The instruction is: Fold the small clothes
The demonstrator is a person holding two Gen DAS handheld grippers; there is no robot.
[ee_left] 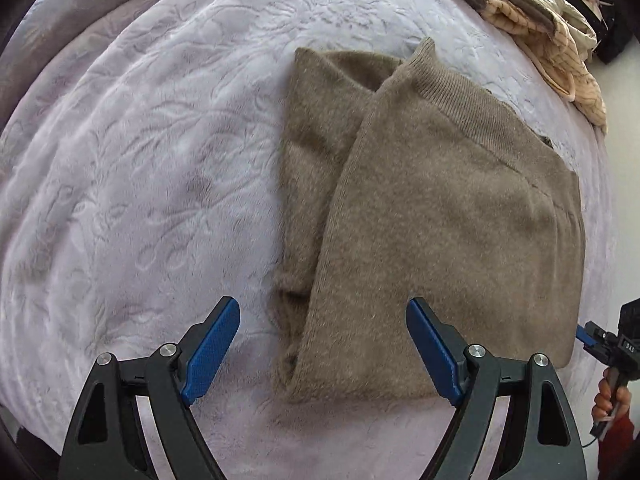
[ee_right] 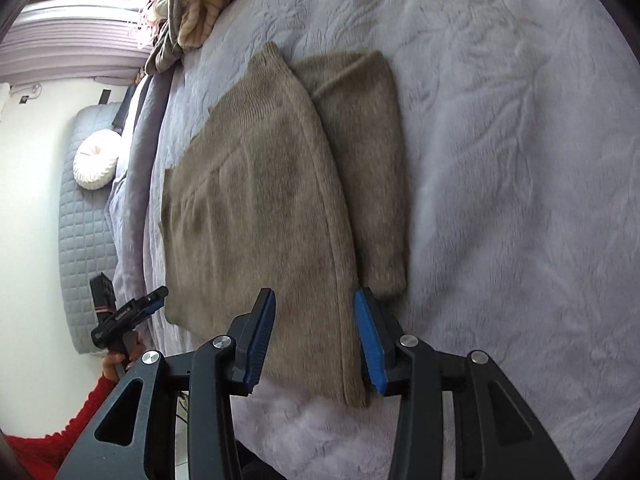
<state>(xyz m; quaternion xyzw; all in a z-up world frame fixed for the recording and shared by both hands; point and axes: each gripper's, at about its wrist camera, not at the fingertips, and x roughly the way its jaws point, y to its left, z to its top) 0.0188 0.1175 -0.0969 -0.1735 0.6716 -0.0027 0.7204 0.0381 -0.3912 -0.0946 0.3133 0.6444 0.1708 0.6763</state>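
Lying lengthwise away from both grippers on the lilac blanket (ee_left: 120,160), the brown knit garment (ee_left: 440,220) had its near hem between the right gripper (ee_right: 316,340)'s released jaws; the left gripper (ee_left: 324,344) gaped empty beside that hem.

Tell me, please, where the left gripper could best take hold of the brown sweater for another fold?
Probably the near bottom corner of the sweater, from the near side. There its layers end in a loose edge on the blanket, right between the open left gripper fingers, so one finger can slide under.
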